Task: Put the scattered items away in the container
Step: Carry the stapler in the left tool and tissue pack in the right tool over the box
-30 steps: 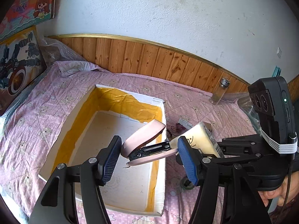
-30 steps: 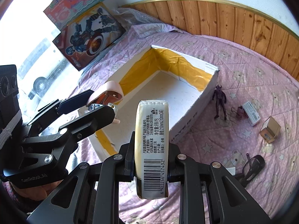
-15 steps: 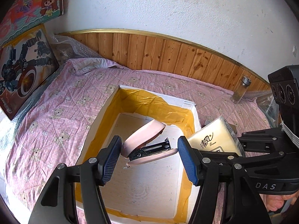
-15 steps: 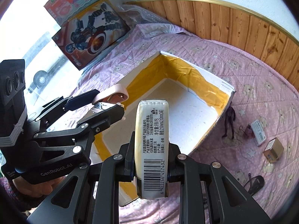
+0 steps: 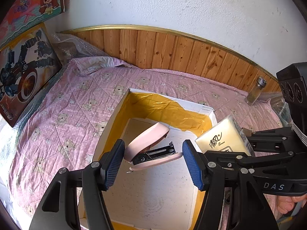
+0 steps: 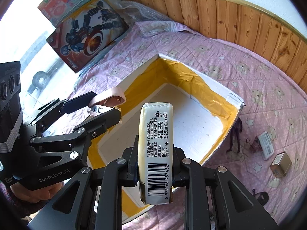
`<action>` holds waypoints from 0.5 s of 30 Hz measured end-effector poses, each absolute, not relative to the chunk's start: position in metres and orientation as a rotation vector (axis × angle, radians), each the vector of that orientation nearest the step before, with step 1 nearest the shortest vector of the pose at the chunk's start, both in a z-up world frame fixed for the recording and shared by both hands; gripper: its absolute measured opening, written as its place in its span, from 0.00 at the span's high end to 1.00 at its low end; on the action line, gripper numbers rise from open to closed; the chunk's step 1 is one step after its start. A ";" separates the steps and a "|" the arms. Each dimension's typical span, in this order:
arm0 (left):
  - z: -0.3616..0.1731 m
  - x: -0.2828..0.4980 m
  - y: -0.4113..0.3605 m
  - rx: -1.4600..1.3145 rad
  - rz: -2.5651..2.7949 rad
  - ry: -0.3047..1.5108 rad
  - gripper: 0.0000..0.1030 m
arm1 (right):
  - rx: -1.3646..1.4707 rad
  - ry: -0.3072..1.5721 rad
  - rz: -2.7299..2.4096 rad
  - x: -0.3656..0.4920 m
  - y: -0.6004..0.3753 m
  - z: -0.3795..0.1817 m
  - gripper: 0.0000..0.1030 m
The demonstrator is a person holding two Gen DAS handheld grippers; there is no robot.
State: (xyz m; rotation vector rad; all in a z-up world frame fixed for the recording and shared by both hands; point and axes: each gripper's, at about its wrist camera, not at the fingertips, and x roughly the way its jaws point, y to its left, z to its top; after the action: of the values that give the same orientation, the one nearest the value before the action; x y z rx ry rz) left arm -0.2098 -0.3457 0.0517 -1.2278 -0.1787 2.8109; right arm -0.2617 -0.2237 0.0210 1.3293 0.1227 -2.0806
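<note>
While over box [image 5: 208, 109] | left gripper [image 5: 152, 160] grips stapler [image 5: 149, 149] crosswise | right gripper [image 6: 155, 164] clamps tissue pack [image 6: 156, 147] lengthwise, pointing forward

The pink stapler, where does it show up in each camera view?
Left wrist: pink stapler at centre, clamped between the blue pads, over the box.
Right wrist: stapler left of centre, in the left gripper.
Shared landmark: yellow-lined white box.
</note>
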 end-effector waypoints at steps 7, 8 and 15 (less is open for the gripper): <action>0.046 -0.227 -0.345 -1.274 2.796 -0.168 0.39 | 1.352 0.138 -2.072 -0.279 -0.229 0.013 0.76; 0.045 -0.229 -0.345 -1.279 2.795 -0.162 0.39 | 1.356 0.139 -2.071 -0.281 -0.229 0.012 0.76; 0.038 -0.246 -0.344 -1.326 2.782 -0.137 0.39 | 1.383 0.149 -2.063 -0.297 -0.229 0.003 0.76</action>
State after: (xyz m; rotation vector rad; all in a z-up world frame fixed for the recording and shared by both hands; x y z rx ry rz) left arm -0.2461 -0.3436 0.0382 -1.3265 -0.1374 2.7820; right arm -0.2975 -0.2288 0.0032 1.3834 0.1495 -2.0627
